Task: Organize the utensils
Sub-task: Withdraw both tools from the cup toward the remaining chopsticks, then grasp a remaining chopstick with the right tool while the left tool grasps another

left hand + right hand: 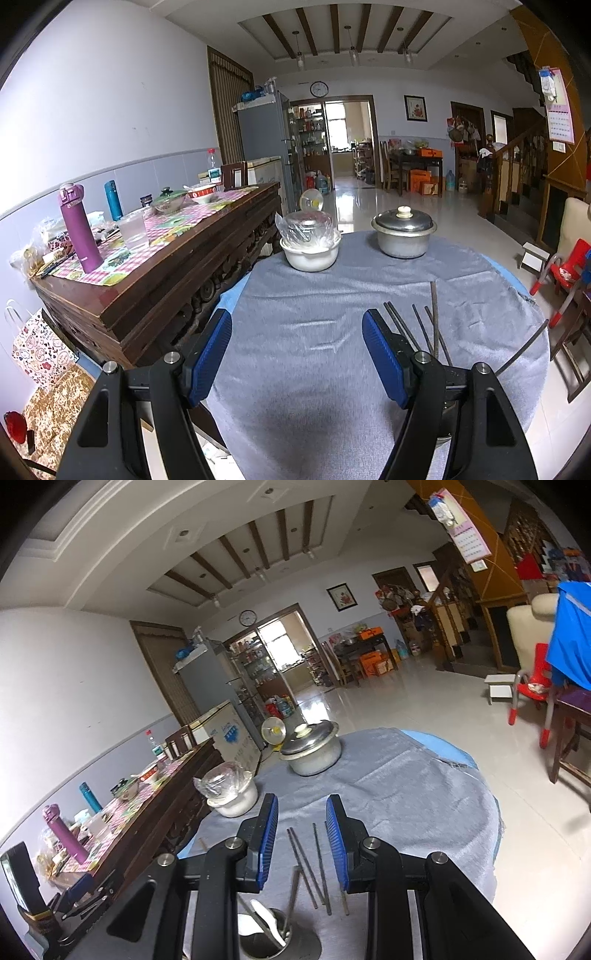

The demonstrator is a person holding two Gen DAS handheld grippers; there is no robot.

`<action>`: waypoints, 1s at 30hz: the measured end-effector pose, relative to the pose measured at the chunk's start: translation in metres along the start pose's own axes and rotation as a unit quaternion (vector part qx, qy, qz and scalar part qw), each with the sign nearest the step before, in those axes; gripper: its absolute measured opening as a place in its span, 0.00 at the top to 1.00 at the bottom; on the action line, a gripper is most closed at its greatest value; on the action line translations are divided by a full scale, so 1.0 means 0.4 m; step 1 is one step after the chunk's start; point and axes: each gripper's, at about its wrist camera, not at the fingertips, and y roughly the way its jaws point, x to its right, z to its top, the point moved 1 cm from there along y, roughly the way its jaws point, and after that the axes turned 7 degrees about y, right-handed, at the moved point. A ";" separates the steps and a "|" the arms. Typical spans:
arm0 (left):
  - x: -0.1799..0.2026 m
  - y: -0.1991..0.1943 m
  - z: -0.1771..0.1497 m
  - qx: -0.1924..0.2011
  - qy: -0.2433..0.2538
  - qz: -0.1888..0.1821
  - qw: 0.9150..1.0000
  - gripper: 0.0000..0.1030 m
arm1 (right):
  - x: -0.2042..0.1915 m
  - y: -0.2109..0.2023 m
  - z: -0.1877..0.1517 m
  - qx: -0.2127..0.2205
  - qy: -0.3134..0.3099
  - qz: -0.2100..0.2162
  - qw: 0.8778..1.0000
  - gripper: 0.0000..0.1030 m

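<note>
The thin, stiff, likely slippery dark metal chopsticks [308, 864] are best pinched mid-shaft by the spread, empty right gripper [301, 840]; the left gripper [297, 354] is likewise spread.

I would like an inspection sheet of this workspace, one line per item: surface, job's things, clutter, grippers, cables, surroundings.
Surface: round table under a grey cloth, wrinkled, with a blue layer showing at its edge.
Job's things: loose dark chopsticks lying on the cloth; metal utensil holder near the table edge, holding a white spoon and some sticks.
Clutter: lidded metal pot; white bowl covered with plastic film and a glass lid, both at the far side.
Grippers: left gripper open, empty; right gripper open, above the chopsticks, not touching them.
Cables: nothing seen.
Surroundings: wooden sideboard with bottles and dishes on the left; red child chair on the right.
</note>
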 end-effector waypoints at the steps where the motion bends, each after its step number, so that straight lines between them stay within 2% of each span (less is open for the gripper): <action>1: 0.001 0.008 -0.001 -0.003 0.000 0.000 1.000 0.28 | 0.008 0.005 0.004 0.000 0.004 -0.003 1.000 0.72; 7: -0.006 0.067 -0.013 -0.027 -0.012 -0.011 1.000 0.28 | 0.075 0.048 0.016 -0.011 0.031 -0.026 0.999 0.72; 14: -0.032 0.200 -0.045 -0.082 -0.040 -0.028 0.995 0.28 | 0.183 0.141 0.026 -0.042 0.063 -0.055 0.996 0.72; 21: -0.012 0.356 -0.068 -0.141 -0.048 -0.066 0.987 0.28 | 0.267 0.318 0.000 -0.125 0.086 -0.061 0.987 0.72; 30: 0.112 0.556 -0.074 -0.206 -0.008 -0.143 0.968 0.28 | 0.237 0.594 -0.068 -0.245 0.028 -0.039 0.968 0.72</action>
